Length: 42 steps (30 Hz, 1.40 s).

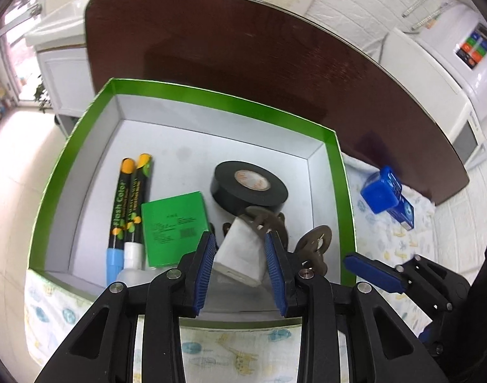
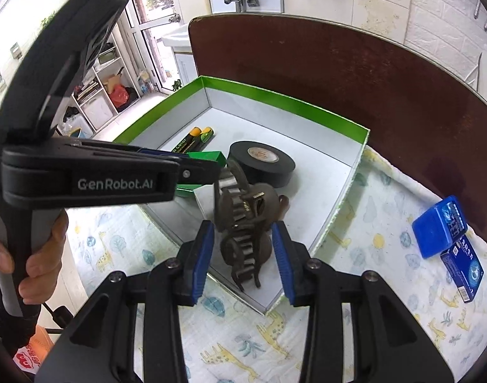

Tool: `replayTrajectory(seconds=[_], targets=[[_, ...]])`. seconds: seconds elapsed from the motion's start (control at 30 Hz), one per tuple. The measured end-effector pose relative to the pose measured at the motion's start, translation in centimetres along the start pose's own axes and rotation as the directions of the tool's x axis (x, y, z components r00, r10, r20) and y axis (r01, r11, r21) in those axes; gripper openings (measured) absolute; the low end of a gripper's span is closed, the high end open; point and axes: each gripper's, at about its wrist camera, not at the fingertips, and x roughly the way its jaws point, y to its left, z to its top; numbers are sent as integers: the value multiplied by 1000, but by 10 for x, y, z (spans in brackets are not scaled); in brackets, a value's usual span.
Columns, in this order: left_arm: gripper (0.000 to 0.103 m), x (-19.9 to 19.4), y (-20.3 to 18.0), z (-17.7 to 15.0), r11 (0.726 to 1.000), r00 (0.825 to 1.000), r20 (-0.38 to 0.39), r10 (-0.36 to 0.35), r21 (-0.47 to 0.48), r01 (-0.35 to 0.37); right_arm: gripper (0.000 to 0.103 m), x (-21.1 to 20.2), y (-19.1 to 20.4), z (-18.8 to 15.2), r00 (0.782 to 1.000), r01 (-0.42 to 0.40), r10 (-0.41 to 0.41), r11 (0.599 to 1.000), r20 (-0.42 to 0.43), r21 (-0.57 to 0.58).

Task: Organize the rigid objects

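The white block (image 1: pixel 240 255) sits pinched in the left tool (image 1: pixel 240 266), low over the near side of the green-rimmed box (image 1: pixel 186 91). The brown hair claw (image 2: pixel 246 229) lies between the right tool's (image 2: pixel 243 261) spread pads, untouched, near the black tape roll (image 2: pixel 262 162).

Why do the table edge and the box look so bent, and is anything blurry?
Fisheye lenses: in the left wrist view the table edge bows and the green box walls curve; in the right wrist view the brown hair clip is slightly soft, and dark corners frame both pictures.
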Motion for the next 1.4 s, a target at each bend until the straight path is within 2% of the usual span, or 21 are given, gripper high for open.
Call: replayTrajectory(seconds=[0.1, 0.2, 0.27, 0.33, 0.47, 0.63, 0.77, 0.83, 0.93, 1.0, 1.07, 1.17, 1.23, 1.4], targets=[[32, -12, 1, 0, 999, 999, 41, 26, -33, -24, 38, -15, -12, -6, 1000, 4, -5, 999, 29, 34], [35, -27, -14, 0, 999, 995, 93, 39, -13, -38, 38, -31, -30, -14, 998, 13, -17, 996, 55, 87], [54, -36, -33, -1, 999, 993, 120, 16, 31, -20, 38, -42, -43, -22, 997, 24, -33, 992, 71, 123], [66, -41, -59, -4, 996, 988, 152, -12, 87, -1, 38, -51, -54, -28, 995, 40, -53, 988, 86, 147], [67, -43, -115, -13, 976, 980, 197, -29, 218, -15, 38, -75, -82, -46, 987, 81, -108, 974, 119, 212], [67, -17, -178, -21, 942, 988, 135, -77, 334, 27, 38, -99, -125, -71, 978, 118, -163, 946, 130, 302], [67, 12, -220, -27, 915, 992, 71, -102, 399, 66, 39, -113, -172, -95, 972, 134, -201, 900, 122, 415], [67, 27, -238, -30, 906, 993, 24, -117, 413, 97, 41, -114, -197, -108, 973, 130, -207, 858, 103, 497], [66, 57, -265, -31, 893, 990, -54, -129, 427, 139, 41, -108, -244, -130, 983, 83, -171, 746, 70, 661], [65, 75, -279, -30, 889, 989, -85, -123, 434, 147, 41, -101, -264, -138, 986, 59, -151, 695, 65, 717], [60, 94, -289, -26, 893, 989, -105, -103, 428, 138, 41, -95, -276, -139, 987, 62, -153, 672, 57, 738], [54, 119, -292, -16, 913, 988, -138, -69, 390, 119, 41, -85, -292, -138, 989, 44, -133, 646, 56, 762], [53, 132, -291, -8, 926, 986, -154, -60, 359, 112, 41, -80, -298, -135, 990, 42, -130, 639, 54, 768], [53, 149, -290, 10, 941, 992, -129, -16, 333, 58, 41, -69, -315, -129, 991, 50, -130, 625, 41, 779]])
